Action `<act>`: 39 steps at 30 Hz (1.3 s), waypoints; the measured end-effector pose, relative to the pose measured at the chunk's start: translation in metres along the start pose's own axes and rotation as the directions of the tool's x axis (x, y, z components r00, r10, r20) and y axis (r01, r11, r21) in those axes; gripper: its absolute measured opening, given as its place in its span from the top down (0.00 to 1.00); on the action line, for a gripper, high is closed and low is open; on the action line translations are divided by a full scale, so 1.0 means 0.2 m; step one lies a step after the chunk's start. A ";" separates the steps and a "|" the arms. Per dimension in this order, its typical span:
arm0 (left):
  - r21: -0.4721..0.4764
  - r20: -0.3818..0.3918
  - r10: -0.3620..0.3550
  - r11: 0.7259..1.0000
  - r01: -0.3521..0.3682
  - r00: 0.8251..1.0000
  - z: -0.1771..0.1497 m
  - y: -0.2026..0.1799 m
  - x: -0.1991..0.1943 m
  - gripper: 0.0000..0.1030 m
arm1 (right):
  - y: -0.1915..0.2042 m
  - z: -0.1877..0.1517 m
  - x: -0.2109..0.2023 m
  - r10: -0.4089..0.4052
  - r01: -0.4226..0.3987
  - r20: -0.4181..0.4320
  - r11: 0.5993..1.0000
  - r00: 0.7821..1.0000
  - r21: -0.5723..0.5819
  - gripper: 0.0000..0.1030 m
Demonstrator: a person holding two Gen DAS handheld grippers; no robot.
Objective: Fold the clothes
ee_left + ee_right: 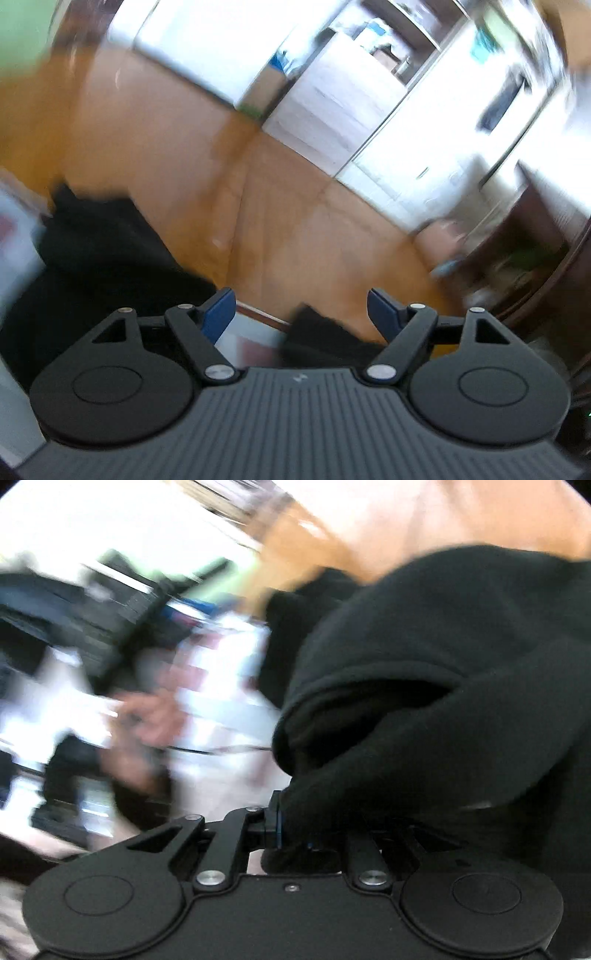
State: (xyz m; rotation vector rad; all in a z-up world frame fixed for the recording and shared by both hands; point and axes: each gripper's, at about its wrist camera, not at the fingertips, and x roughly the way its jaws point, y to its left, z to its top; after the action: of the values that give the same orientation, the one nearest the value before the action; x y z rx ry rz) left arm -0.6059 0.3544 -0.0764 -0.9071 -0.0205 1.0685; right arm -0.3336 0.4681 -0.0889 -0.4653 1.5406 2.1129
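Black garment [424, 686] bunches up directly ahead of the right tool [291, 823], whose jaws are clamped on a fold of it; more of it lies below and left of the left tool [301, 314]. That tool's jaws stand apart with nothing gripped, above the orange sofa [280, 229].

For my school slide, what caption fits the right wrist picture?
Right tool shut on bunched black garment.

Blurred person's hand [147, 716], shelves [388, 55]
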 end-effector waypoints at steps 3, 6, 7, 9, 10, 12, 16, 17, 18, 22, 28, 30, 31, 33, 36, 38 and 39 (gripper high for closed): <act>-0.036 -0.047 -0.099 0.995 0.098 0.994 -0.01 -0.01 0.01 0.24 | 0.12 0.00 0.08 -0.055 0.047 -0.052 0.989 0.997 -0.139 0.86; 0.118 -0.158 -0.114 0.984 0.134 0.981 -0.11 -0.19 0.11 0.24 | 0.12 -0.04 0.26 -0.297 0.259 -0.121 0.932 0.947 -0.254 0.85; 0.166 -0.199 -0.116 0.975 0.150 0.973 -0.15 -0.26 0.14 0.24 | 0.09 -0.06 0.31 -0.333 0.294 -0.136 0.925 0.933 -0.242 0.84; 0.209 -0.297 -0.141 0.955 0.209 0.944 -0.25 -0.33 0.22 0.23 | 0.08 -0.09 0.37 -0.352 0.321 -0.155 0.927 0.923 -0.195 0.76; 0.213 -0.345 -0.136 0.952 0.218 0.929 -0.30 -0.34 0.26 0.21 | 0.11 -0.10 0.38 -0.344 0.307 -0.159 0.927 0.925 -0.214 0.68; 0.227 -0.438 -0.104 0.948 0.222 0.893 -0.41 -0.37 0.36 0.21 | 0.19 -0.09 0.36 -0.334 0.286 -0.147 0.917 0.931 -0.277 0.60; 0.325 -0.546 0.094 0.940 0.107 0.832 -0.51 -0.34 0.47 0.21 | 0.25 -0.03 0.10 -0.292 0.272 -0.045 0.930 0.955 -0.248 0.57; 0.325 -0.559 0.109 0.941 0.096 0.822 -0.52 -0.32 0.48 0.21 | 0.23 -0.02 0.02 -0.269 0.262 -0.007 0.942 0.963 -0.209 0.51; 0.321 -0.566 0.114 0.943 0.091 0.816 -0.52 -0.30 0.48 0.21 | 0.20 -0.01 -0.06 -0.248 0.250 0.033 0.953 0.968 -0.171 0.47; 0.307 -0.575 0.133 0.950 0.062 0.808 -0.50 -0.23 0.48 0.13 | 0.03 0.05 -0.28 -0.302 0.305 0.234 0.952 0.924 0.023 0.34; 0.310 -0.492 0.073 0.946 0.096 0.868 -0.41 -0.27 0.42 0.14 | -0.40 0.15 -0.37 -0.469 0.368 0.287 0.865 0.835 0.342 0.30; 0.299 -0.451 0.015 0.945 0.135 0.893 -0.37 -0.27 0.38 0.16 | -0.53 0.15 -0.35 -0.428 0.289 0.291 0.861 0.856 0.418 0.30; 0.279 -0.443 -0.017 0.948 0.156 0.896 -0.35 -0.27 0.36 0.16 | -0.57 0.16 -0.34 -0.398 0.245 0.294 0.863 0.869 0.442 0.30; 0.212 -0.428 -0.085 0.958 0.192 0.900 -0.32 -0.24 0.34 0.16 | -0.62 0.16 -0.31 -0.318 0.149 0.298 0.867 0.900 0.476 0.30; 0.146 -0.408 -0.137 0.966 0.213 0.903 -0.29 -0.20 0.33 0.16 | -0.63 0.17 -0.24 -0.291 0.126 0.306 0.878 0.906 0.461 0.30; 0.125 -0.396 -0.145 0.970 0.210 0.907 -0.28 -0.18 0.34 0.16 | -0.64 0.20 -0.20 -0.316 0.161 0.286 0.874 0.904 0.458 0.30; 0.117 -0.395 -0.145 0.972 0.206 0.907 -0.27 -0.17 0.35 0.16 | -0.68 0.23 -0.19 -0.338 0.184 0.274 0.866 0.900 0.464 0.29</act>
State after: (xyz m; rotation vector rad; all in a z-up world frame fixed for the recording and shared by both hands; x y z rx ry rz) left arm -0.5217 0.3668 -0.1176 -0.9399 0.3004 0.6996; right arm -0.2259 0.5398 -0.1614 -0.1238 1.5634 1.4871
